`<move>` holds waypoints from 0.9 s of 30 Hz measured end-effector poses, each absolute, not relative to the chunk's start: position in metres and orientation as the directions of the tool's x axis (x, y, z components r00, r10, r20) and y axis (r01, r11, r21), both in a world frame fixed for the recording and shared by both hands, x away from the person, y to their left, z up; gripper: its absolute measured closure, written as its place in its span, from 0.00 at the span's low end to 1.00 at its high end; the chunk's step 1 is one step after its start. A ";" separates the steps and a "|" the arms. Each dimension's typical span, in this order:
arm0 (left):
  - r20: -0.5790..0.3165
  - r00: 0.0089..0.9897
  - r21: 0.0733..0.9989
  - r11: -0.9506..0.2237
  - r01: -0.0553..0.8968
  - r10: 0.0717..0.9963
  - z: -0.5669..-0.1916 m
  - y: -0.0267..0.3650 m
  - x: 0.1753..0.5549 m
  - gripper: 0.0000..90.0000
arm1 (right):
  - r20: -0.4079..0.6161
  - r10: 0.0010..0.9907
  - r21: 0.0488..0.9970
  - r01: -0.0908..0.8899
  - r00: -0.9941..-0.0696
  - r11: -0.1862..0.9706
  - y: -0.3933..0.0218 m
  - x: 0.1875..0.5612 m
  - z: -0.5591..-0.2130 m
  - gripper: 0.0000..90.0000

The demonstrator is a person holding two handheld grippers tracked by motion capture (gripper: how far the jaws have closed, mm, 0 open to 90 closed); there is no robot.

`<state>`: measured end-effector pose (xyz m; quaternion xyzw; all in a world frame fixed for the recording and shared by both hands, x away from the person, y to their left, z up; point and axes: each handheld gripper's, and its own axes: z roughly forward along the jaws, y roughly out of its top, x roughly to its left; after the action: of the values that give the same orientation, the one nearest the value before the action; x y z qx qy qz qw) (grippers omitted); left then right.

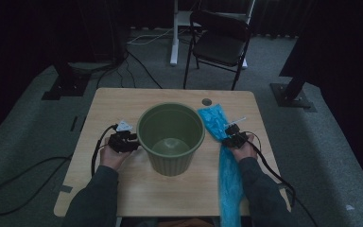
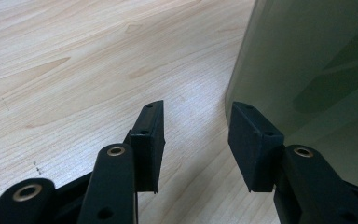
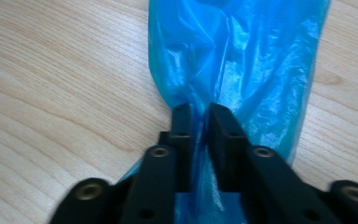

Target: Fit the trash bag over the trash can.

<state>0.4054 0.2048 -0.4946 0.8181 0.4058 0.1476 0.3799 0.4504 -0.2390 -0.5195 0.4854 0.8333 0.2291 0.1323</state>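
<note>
We are early: our right hand-held gripper has pinched the blue plastic bag lying right of the green bin; our left hand-held gripper gapes empty beside the bin; lining remains

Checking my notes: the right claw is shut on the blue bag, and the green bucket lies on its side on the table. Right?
Not quite. The high view shows the bucket standing upright, mouth up. The rest holds: the right claw is shut on the bag.
</note>
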 end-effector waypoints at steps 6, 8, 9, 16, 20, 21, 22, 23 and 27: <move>-0.071 0.630 0.744 -0.380 0.550 0.773 -0.494 0.205 0.406 0.62 | -0.010 0.867 0.522 0.737 -0.499 0.429 -0.241 0.449 -0.520 1.00; -0.078 0.631 0.747 -0.374 0.550 0.771 -0.493 0.205 0.406 0.62 | -0.012 0.861 0.530 0.727 -0.508 0.436 -0.241 0.447 -0.519 1.00; -0.083 0.632 0.749 -0.370 0.549 0.771 -0.493 0.204 0.406 0.62 | -0.012 0.856 0.537 0.719 -0.517 0.442 -0.241 0.446 -0.518 1.00; -0.094 0.648 0.760 -0.366 0.537 0.756 -0.490 0.197 0.404 0.62 | 0.003 0.822 0.577 0.672 -0.569 0.463 -0.249 0.437 -0.502 1.00; -0.102 0.649 0.757 -0.364 0.543 0.754 -0.491 0.197 0.405 0.64 | 0.008 0.805 0.605 0.644 -0.593 0.468 -0.255 0.434 -0.490 1.00; -0.107 0.648 0.757 -0.361 0.545 0.754 -0.491 0.197 0.405 0.64 | 0.012 0.803 0.611 0.640 -0.596 0.466 -0.256 0.433 -0.487 1.00; -0.111 0.648 0.757 -0.357 0.546 0.754 -0.491 0.197 0.405 0.64 | 0.016 0.799 0.617 0.635 -0.601 0.465 -0.257 0.433 -0.484 1.00; -0.111 0.647 0.758 -0.357 0.546 0.754 -0.491 0.197 0.406 0.64 | 0.019 0.793 0.623 0.627 -0.609 0.467 -0.258 0.433 -0.480 1.00; -0.113 0.649 0.759 -0.357 0.545 0.752 -0.490 0.195 0.406 0.65 | 0.011 0.771 0.638 0.598 -0.636 0.485 -0.259 0.432 -0.468 1.00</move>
<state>0.4059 0.1955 -0.4904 0.8136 0.3988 0.1283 0.4033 0.4322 -0.2593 -0.4677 0.4027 0.8501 0.3090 0.1401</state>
